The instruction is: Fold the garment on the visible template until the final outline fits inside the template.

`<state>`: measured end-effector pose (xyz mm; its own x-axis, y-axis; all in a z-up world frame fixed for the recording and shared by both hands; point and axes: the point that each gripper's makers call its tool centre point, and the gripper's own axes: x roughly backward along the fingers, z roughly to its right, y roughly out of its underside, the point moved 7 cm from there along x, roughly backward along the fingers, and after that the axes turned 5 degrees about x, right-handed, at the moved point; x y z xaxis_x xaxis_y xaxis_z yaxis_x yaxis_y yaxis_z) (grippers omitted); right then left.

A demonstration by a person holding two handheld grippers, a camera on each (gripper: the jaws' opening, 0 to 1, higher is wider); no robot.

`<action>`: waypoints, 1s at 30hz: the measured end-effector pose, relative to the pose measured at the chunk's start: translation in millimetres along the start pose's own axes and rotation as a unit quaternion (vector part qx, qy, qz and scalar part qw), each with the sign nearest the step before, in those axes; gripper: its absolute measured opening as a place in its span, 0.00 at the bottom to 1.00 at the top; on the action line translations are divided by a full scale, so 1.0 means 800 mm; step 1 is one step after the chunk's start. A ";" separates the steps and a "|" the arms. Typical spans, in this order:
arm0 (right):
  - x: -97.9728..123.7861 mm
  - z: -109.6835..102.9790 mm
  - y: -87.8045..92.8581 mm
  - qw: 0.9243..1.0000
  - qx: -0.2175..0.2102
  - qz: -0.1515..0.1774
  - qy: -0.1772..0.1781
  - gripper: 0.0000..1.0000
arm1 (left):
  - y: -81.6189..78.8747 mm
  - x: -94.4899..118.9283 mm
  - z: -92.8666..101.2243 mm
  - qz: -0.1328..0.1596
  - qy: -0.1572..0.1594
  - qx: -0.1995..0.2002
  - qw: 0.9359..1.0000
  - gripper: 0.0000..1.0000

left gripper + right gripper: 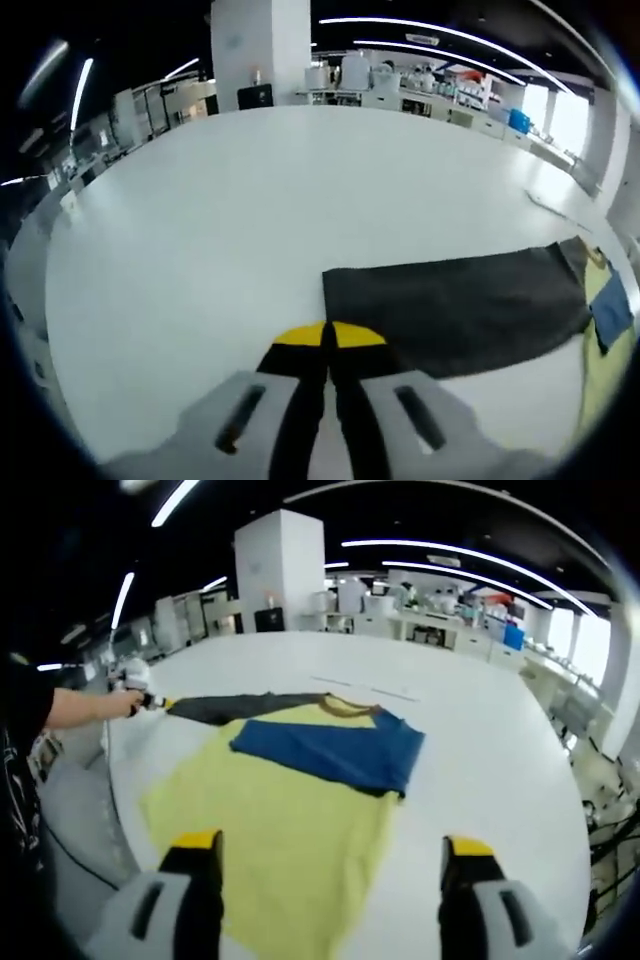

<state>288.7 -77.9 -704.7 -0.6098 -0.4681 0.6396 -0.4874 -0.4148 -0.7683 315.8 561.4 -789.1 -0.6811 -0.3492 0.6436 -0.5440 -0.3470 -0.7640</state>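
On the white table (500,740) lies one garment (290,830), spread flat: a yellow body, a blue panel (330,748) folded across its upper part, and a dark sleeve (460,305) stretched out to my left. I cannot make out a template outline. My left gripper (326,345) has its yellow-tipped jaws pressed together just beside the sleeve's end; in the right gripper view it sits at the tip of that sleeve, held by a hand (118,702), but whether cloth is pinched between the jaws I cannot tell. My right gripper (330,855) stands wide open over the yellow hem, holding nothing. Judged by its flat drape, the garment is light, soft and limp; it should follow a pull and sag wherever it is unsupported, so a corner or hem edge, pinched through both layers, looks the surest hold. Count: one garment, one sleeve seen extended, one blue panel, two grippers.
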 end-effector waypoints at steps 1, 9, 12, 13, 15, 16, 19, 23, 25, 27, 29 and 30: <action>0.001 0.001 0.000 1.000 -0.001 0.000 0.000 0.90 | -0.001 -0.001 0.001 0.001 -0.001 -0.005 1.000 0.00; 0.004 0.000 -0.001 1.000 0.001 0.000 0.004 0.91 | -0.007 0.001 0.003 0.010 0.006 -0.014 1.000 0.04; 0.003 -0.001 -0.002 1.000 0.000 0.001 0.004 0.91 | -0.006 0.004 0.005 0.014 0.004 -0.029 0.999 0.21; 0.003 -0.002 -0.002 1.000 -0.001 0.001 0.003 0.91 | -0.007 0.003 0.005 0.013 0.006 -0.033 0.999 0.21; 0.003 -0.003 -0.002 1.000 -0.001 0.000 0.003 0.91 | -0.008 0.005 0.003 0.015 0.014 -0.031 0.999 0.22; 0.002 -0.003 -0.002 1.000 -0.001 0.000 0.003 0.91 | -0.008 0.006 0.003 0.017 0.020 -0.028 0.999 0.26; 0.002 -0.004 -0.003 1.000 -0.002 0.002 0.002 0.92 | -0.006 0.008 0.005 0.013 0.024 -0.045 0.999 0.36; 0.003 -0.004 -0.003 1.000 -0.001 0.002 0.003 0.92 | -0.001 0.012 0.003 0.007 0.038 -0.039 0.998 0.41; 0.004 -0.004 -0.003 1.000 0.001 0.001 0.004 0.92 | -0.001 0.009 0.002 0.004 0.043 -0.026 0.999 0.41; 0.004 -0.003 -0.002 1.000 0.000 0.001 0.005 0.92 | 0.000 0.010 0.003 0.004 0.043 -0.020 0.999 0.40; 0.005 -0.003 -0.001 1.000 -0.001 0.001 0.006 0.91 | 0.001 0.010 0.004 0.002 0.044 -0.021 0.999 0.37; 0.005 -0.003 -0.001 1.000 -0.001 0.001 0.007 0.91 | 0.002 0.010 0.004 -0.001 0.043 -0.023 0.999 0.36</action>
<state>285.0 -77.5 -701.4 -0.6199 -0.4578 0.6373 -0.4871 -0.4122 -0.7699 311.1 555.1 -785.2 -0.7181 -0.2722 0.6405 -0.5661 -0.3068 -0.7651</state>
